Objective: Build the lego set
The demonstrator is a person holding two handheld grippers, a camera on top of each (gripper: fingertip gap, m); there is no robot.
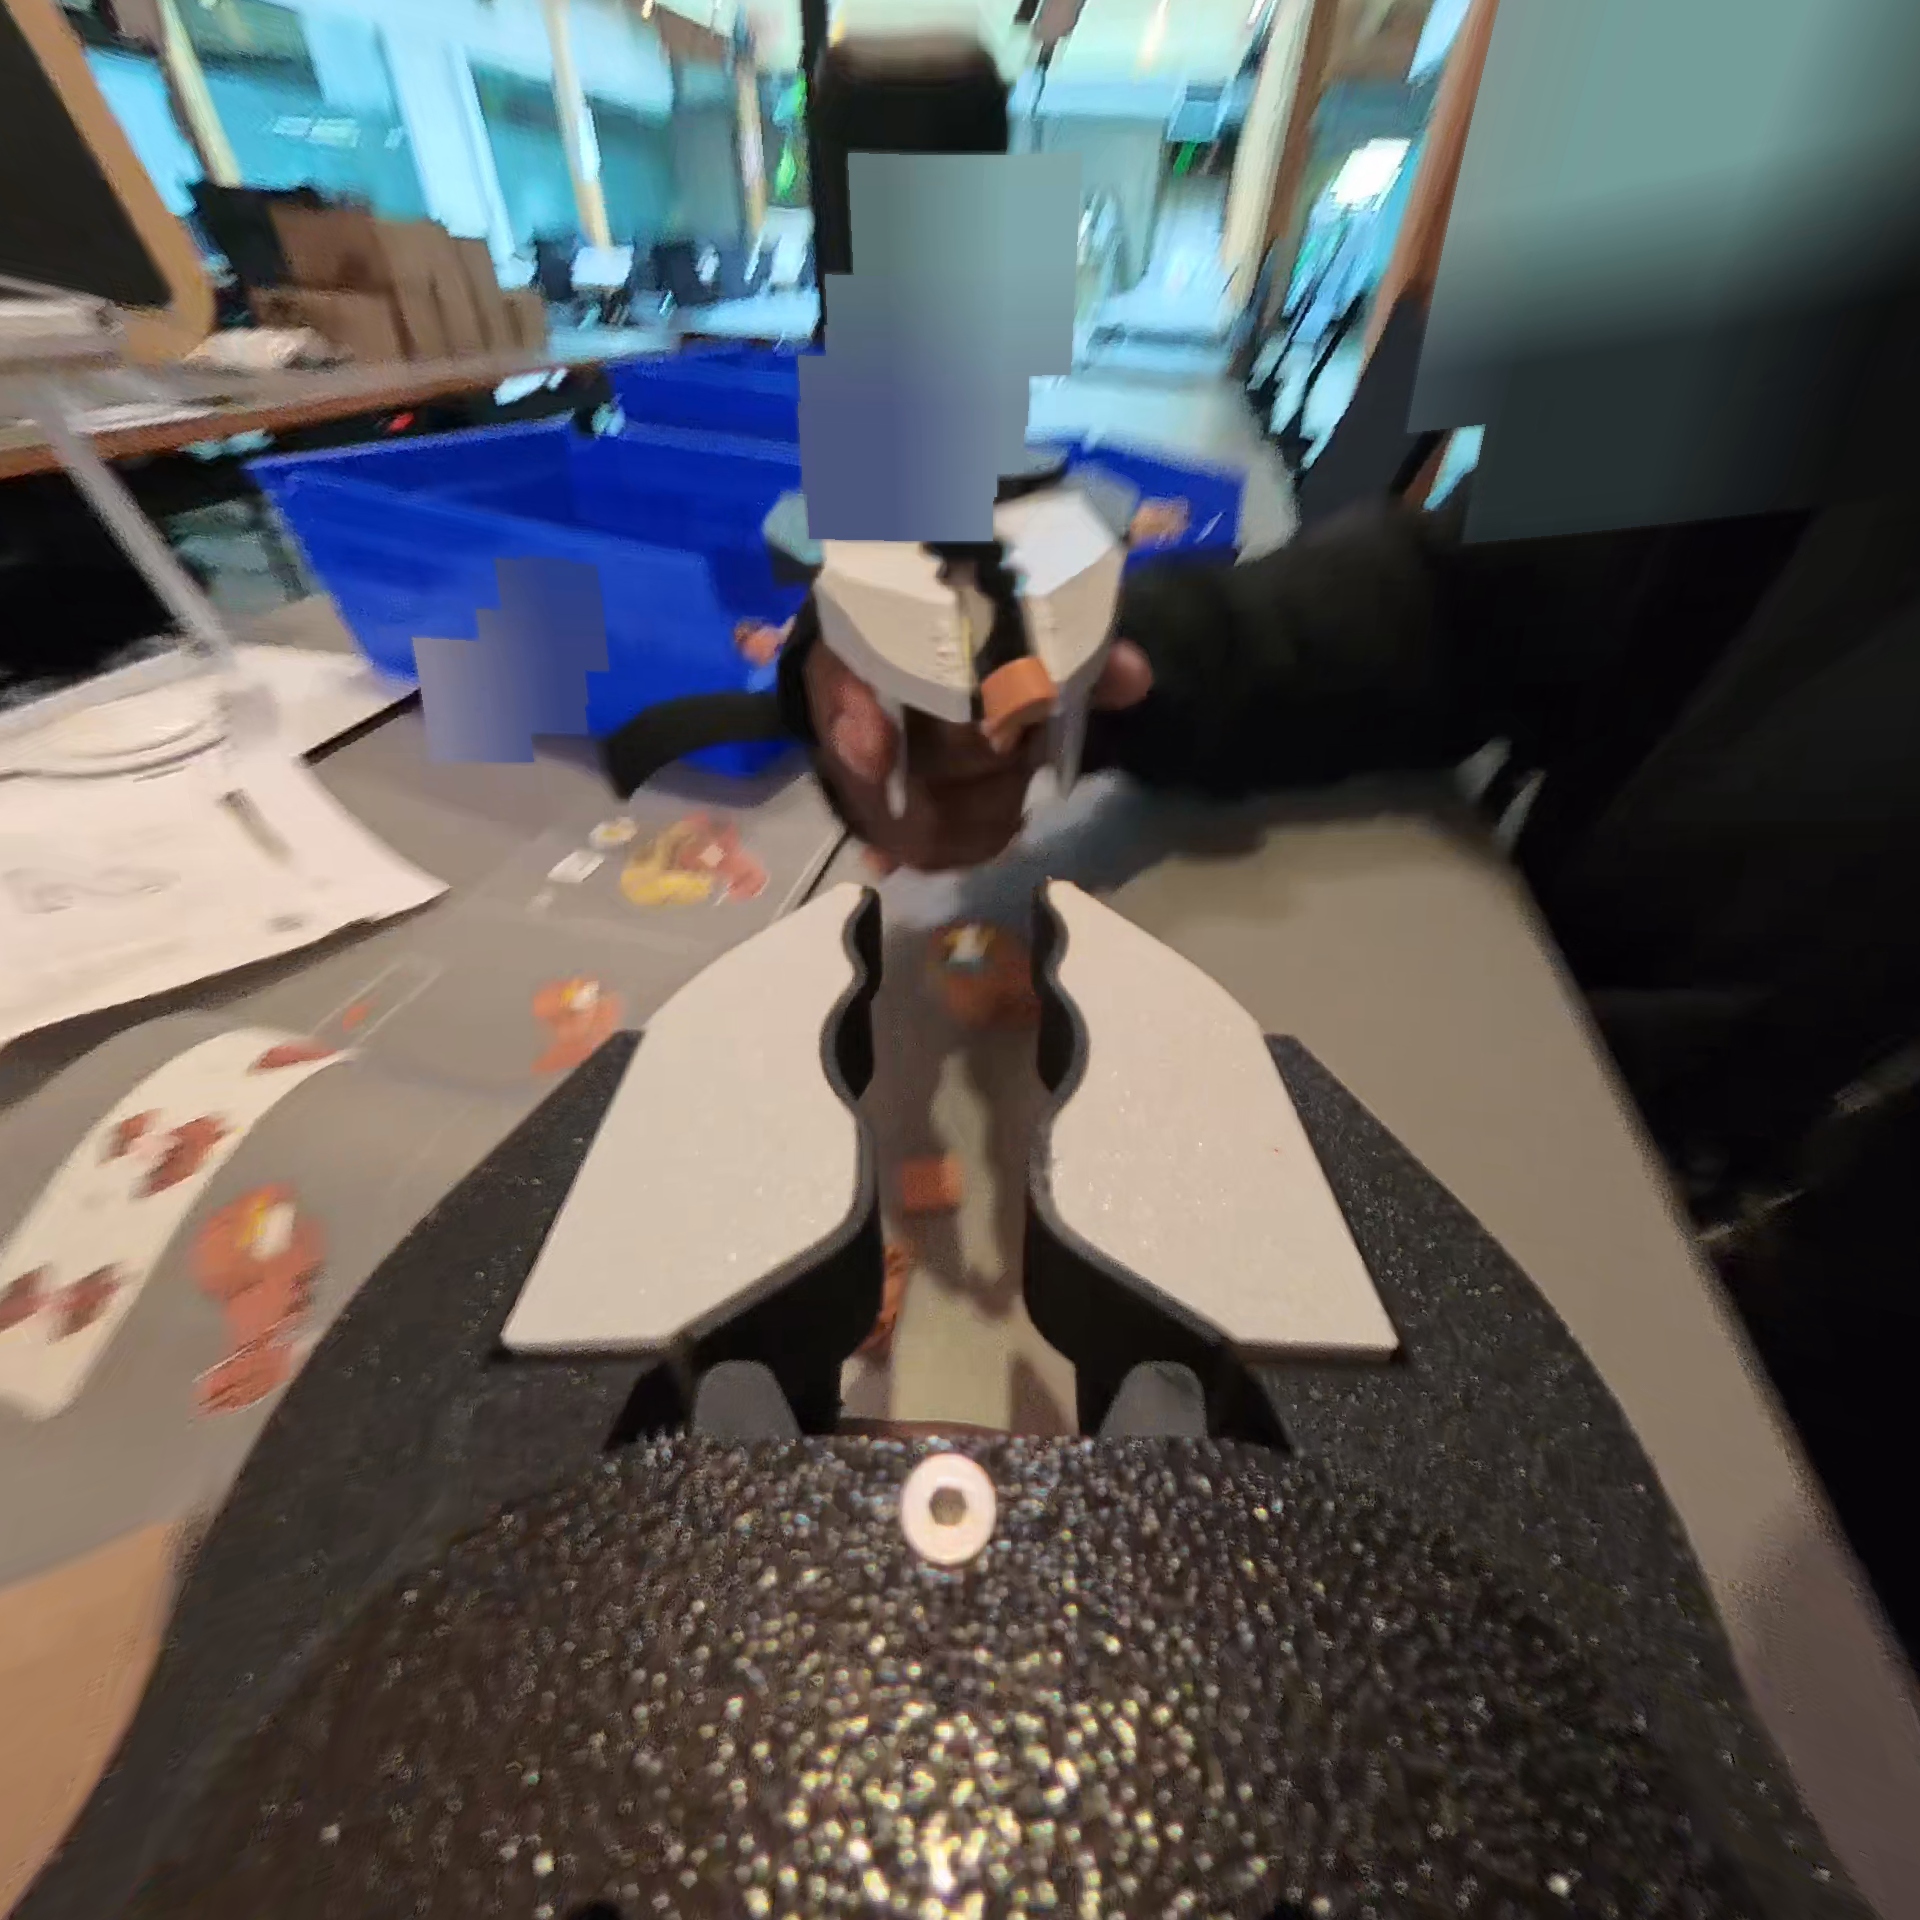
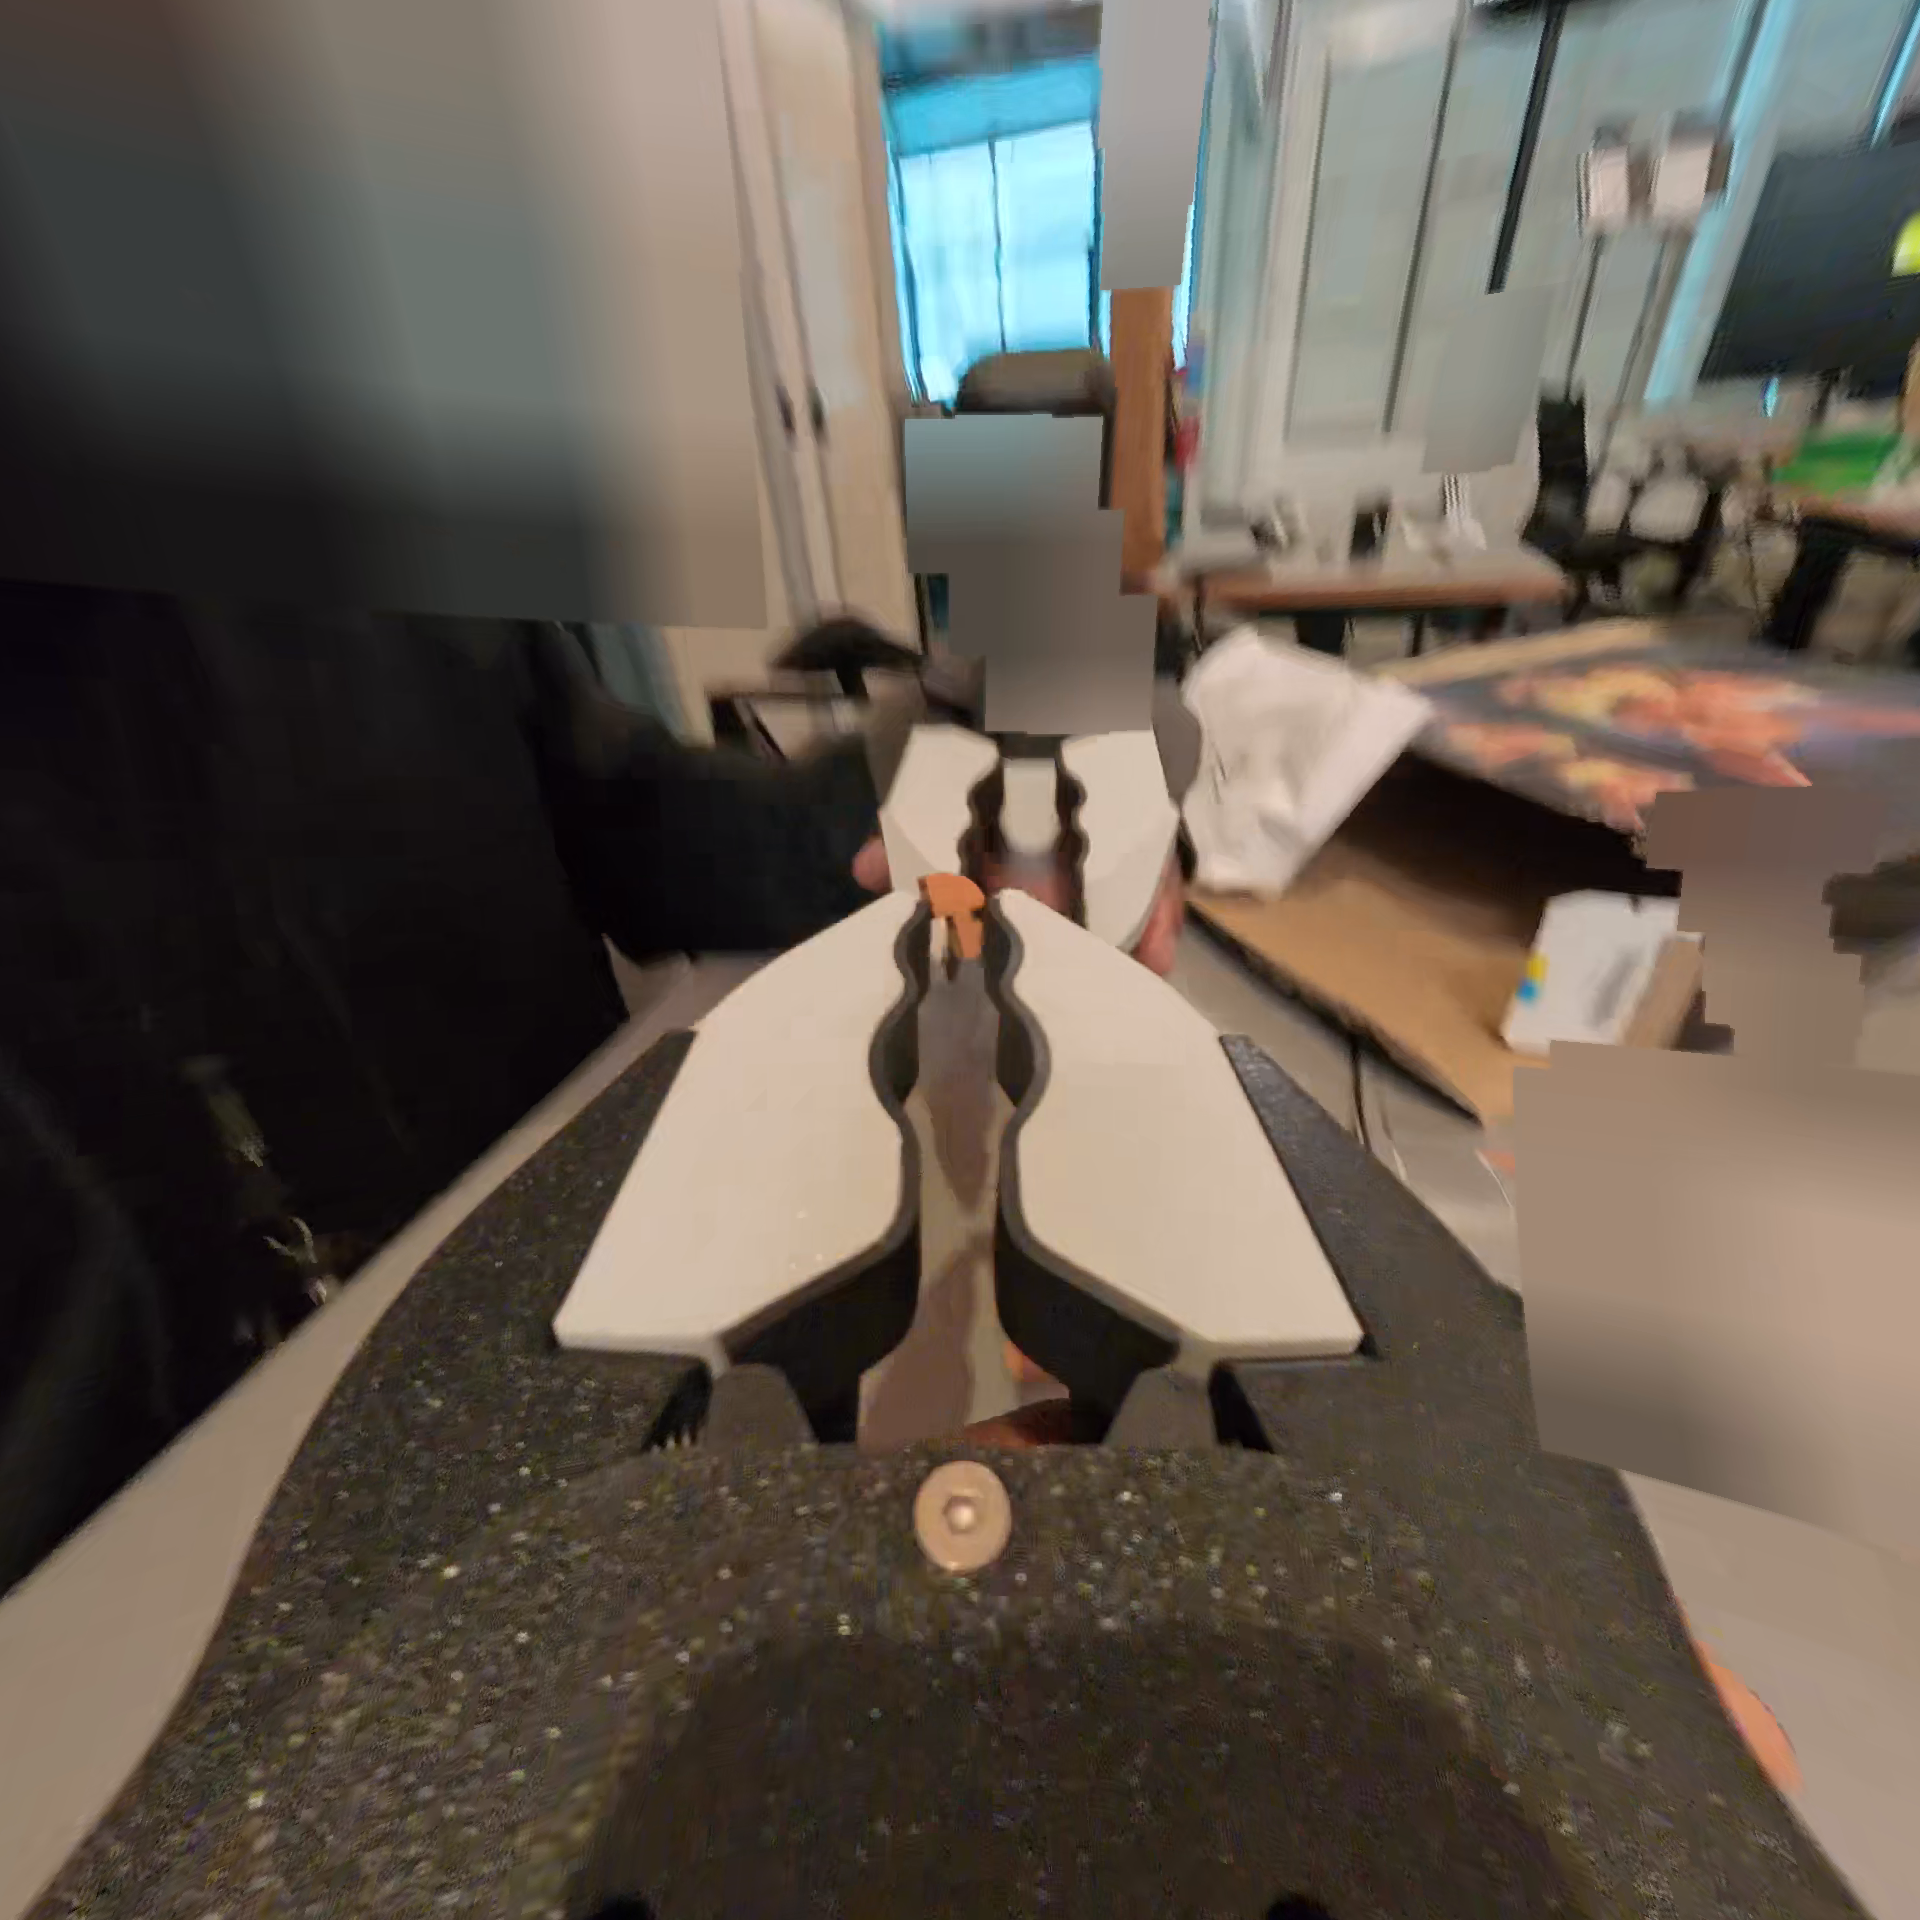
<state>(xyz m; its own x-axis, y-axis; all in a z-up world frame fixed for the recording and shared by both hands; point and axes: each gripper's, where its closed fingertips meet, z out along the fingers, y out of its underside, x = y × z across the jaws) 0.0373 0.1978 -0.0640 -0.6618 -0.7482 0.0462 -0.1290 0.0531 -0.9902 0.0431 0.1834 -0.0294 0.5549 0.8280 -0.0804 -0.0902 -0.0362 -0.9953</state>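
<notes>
Orange piece (image 2: 954, 914), small, flat and likely light and stiff, sits pinched at the fingertips of the right gripper (image 2: 956, 920), held above the grey table (image 1: 1299, 935). Best gripped across its flat faces. Facing it, the left gripper (image 1: 958, 914) is released, grasping nothing.

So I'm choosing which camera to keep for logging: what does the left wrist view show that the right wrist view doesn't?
Only the left wrist view: blue bins, white paper sheets, and brown-orange cutout pieces scattered on the grey table.

Only the right wrist view: flattened cardboard, a crumpled white sheet and a colourful printed board.

Both: the two claws facing each other, left claw open, right claw closed on a small orange piece, also seen at.
</notes>
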